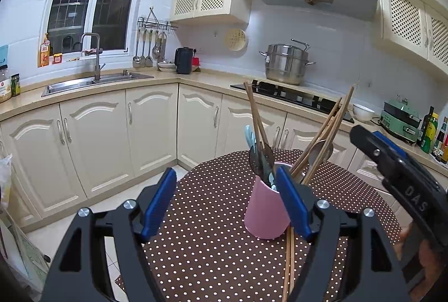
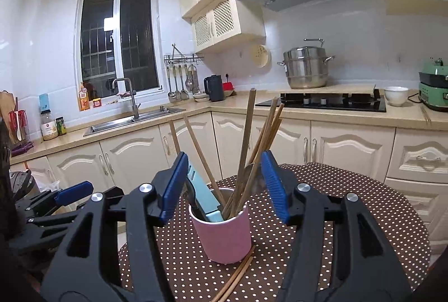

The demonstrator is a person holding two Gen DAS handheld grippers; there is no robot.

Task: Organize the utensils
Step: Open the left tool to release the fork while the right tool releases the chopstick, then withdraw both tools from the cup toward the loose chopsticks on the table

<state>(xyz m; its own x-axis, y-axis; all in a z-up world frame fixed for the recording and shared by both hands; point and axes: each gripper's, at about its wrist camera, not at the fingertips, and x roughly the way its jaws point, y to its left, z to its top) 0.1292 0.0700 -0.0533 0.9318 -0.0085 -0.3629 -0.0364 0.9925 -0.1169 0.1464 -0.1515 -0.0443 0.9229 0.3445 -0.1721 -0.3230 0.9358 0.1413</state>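
The right gripper (image 2: 226,187) had its blue pads apart, holding nothing, and sat just in front of a pink cup (image 2: 224,234). The left gripper (image 1: 224,204) also stood with its jaws spread wide and empty; its right finger (image 1: 294,206) overlapped the cup's rim in the left wrist view (whether it touched the cup I could not tell).

The pink cup stood upright on a round table (image 2: 350,218) covered in a brown cloth with white dots. Inside it leaned several wooden chopsticks (image 2: 246,145), a light blue utensil (image 2: 204,192), a dark slotted spoon (image 1: 261,162) and a metal spoon (image 1: 320,152).

A loose pair of chopsticks (image 2: 235,278) lay flat on the cloth, one end touching the cup's base.

Behind the table ran cream kitchen cabinets (image 2: 134,156), a steel sink (image 2: 131,122) under a dark window, and a black hob (image 2: 327,101) with a steel pot (image 2: 306,68) behind it.
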